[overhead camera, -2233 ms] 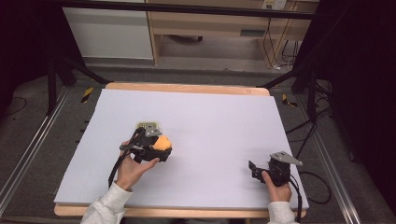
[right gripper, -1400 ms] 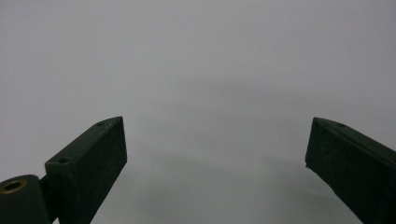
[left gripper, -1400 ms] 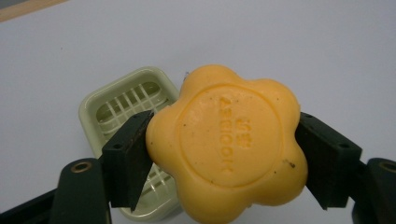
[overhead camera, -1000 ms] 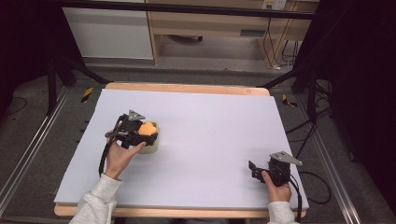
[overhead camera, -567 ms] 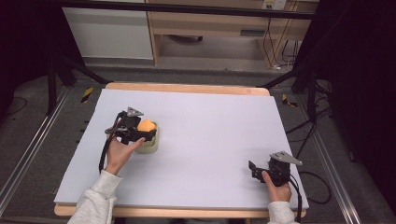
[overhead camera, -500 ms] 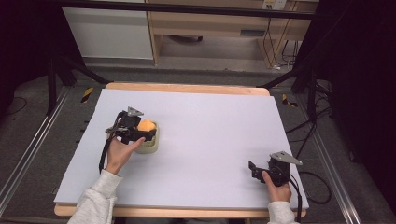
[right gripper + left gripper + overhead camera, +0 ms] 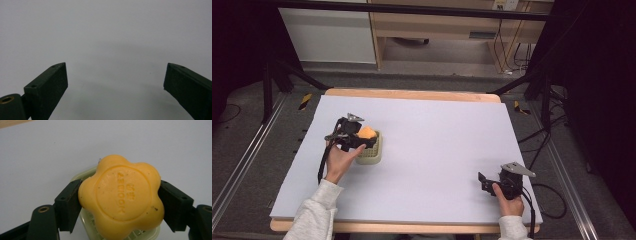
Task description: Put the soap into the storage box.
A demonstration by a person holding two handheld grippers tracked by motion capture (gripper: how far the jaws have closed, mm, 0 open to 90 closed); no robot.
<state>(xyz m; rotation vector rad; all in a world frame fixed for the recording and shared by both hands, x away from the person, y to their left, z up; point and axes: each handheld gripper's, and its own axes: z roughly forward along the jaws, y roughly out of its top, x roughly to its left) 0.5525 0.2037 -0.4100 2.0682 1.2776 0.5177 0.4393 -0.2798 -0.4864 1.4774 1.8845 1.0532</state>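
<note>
Where grey floor rings it, white table w/ wood edge.

On the table, a soap dish sits in the left half. The left gripper is over it from the left, holding a flower-shaped soap bar just above the dish. The right gripper rests near the right near corner, well apart from the dish.
</note>
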